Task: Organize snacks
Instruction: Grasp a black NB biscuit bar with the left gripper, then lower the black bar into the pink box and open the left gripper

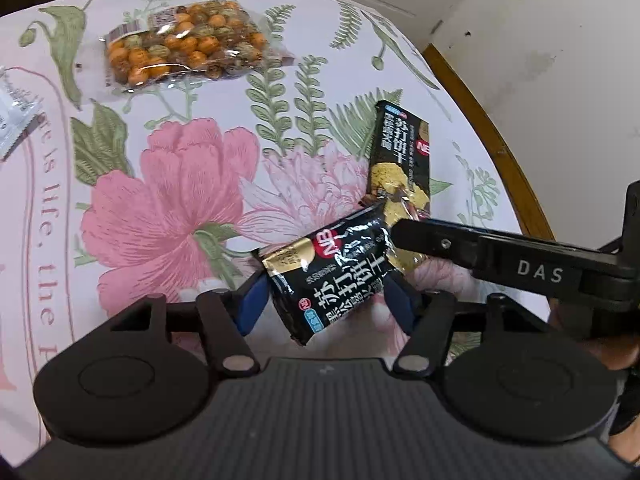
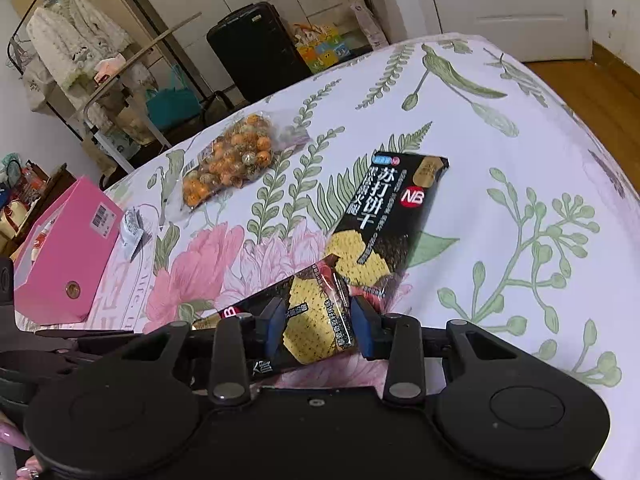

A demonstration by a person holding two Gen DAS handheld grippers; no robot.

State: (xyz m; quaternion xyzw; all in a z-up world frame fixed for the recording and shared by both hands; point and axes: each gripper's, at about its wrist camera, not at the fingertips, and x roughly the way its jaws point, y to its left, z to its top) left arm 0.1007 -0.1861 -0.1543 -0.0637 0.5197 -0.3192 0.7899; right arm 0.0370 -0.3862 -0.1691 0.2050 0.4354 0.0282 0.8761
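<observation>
A black soda-cracker pack (image 1: 332, 268) is gripped between both grippers, lifted a little above the floral cloth. My left gripper (image 1: 324, 300) is shut on one end of it. My right gripper (image 2: 316, 328) is shut on its other end (image 2: 316, 320); its finger (image 1: 432, 240) shows in the left wrist view. A second black cracker pack (image 1: 400, 156) (image 2: 384, 216) lies flat on the cloth just beyond. A clear bag of orange and green coated nuts (image 1: 184, 48) (image 2: 228, 164) lies farther back.
A pink box (image 2: 64, 248) stands at the table's left edge, with a small white packet (image 2: 134, 230) (image 1: 12, 120) beside it. The floral tablecloth (image 2: 520, 160) drops off at the right toward a wooden floor (image 1: 480, 120). A suitcase and clothes rack stand behind.
</observation>
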